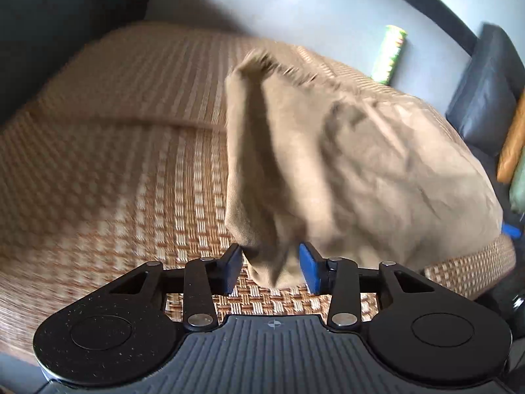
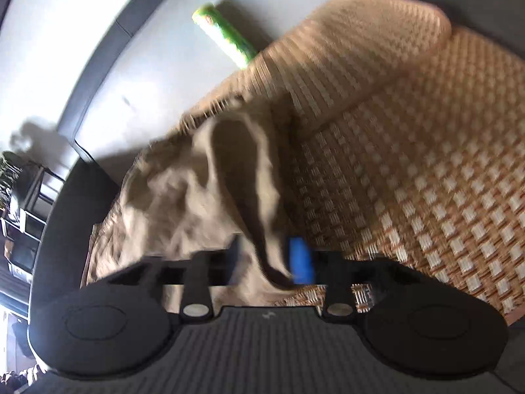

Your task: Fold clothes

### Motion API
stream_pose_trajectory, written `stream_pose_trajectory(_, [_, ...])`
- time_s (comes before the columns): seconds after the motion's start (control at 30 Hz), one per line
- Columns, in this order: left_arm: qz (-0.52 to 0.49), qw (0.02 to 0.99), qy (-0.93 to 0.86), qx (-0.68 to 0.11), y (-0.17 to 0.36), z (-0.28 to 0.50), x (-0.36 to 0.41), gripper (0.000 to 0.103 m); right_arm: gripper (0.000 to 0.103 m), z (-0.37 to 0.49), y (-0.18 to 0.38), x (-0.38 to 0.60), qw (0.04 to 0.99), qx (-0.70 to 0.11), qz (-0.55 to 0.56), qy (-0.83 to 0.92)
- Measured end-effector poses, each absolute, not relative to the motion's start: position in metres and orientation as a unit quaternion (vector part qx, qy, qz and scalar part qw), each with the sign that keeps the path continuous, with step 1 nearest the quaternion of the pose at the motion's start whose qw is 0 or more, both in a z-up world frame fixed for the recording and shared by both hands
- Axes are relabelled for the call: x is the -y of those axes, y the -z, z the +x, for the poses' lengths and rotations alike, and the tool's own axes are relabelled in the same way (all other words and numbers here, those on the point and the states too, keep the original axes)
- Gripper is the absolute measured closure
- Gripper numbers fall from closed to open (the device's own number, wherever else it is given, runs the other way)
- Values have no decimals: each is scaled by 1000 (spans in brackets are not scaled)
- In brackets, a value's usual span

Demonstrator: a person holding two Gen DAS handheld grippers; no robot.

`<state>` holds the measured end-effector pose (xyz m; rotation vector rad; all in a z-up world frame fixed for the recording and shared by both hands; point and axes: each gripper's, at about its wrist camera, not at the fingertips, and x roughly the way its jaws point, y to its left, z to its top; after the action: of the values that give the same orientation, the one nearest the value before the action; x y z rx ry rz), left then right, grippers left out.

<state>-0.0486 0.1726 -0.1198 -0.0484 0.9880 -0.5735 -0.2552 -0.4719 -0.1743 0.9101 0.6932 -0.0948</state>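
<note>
Left gripper (image 1: 270, 267): jaws partly apart with a bunched corner of the tan garment (image 1: 361, 164) between them; cloth fills the gap, looks pinched; blue pad right of the bunch, dark pad left.
Garment from left claw: rises straight ahead and to the right; a tall fold stands just beyond the tips, the crumpled bulk spreads rightward across the woven mat (image 1: 115, 164).
Long axis, left view: fold ridge runs away from the claw, roughly along the fingers.
Far right of left claw: a speck of blue at the garment's edge, likely the other gripper; too small to confirm.
Right gripper (image 2: 272, 262): heavy blur; cloth strip passes between dark and blue pads, looks held; gap width uncertain.
Garment from right claw: ahead and to the left, bulk piled leftward, mat bare to the right.
Beyond both claws: green canister (image 2: 226, 37) on the pale floor, well apart from the cloth.
Nearer hand: neither; each claw at its own corner, 2 corners lifted.
Judgement: coming move turns on carrying both corners along the ridge line over the resting bulk.
</note>
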Motion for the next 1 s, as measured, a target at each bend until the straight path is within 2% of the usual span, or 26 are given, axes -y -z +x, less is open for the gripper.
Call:
stream_pose_trajectory(0.13, [24,856,293,-424,78,-78,-136,33,26,-262,158,477,848,-297,436,42])
stream_pose_trajectory(0.23, [80,857,331,-387,66,-103,-66,32,25,-255,161,483,846,-299,439,37])
stream_pose_trajectory(0.37, [47,850,369,-373,75,-112,35,31,19,-241,172,495,837,-306,454,13])
stream_pose_trajectory(0.47, [51,829,390,-397,93,-109,90,31,17,-233,175,502,837,-311,450,-3])
stream_pose_trajectory(0.6, [148,813,404,-392,124,-121,144,31,11,-222,181,520,837,-311,450,-25])
stream_pose_trajectory(0.67, [152,815,394,-396,135,-118,154,29,9,-211,186,531,831,-316,456,-39])
stream_pose_trajectory(0.87, [15,814,402,-418,113,-86,127,27,9,-178,218,542,793,-363,479,-99])
stream_pose_trajectory(1.0, [21,830,359,-426,124,-53,134,26,8,-177,228,534,799,-347,472,-137])
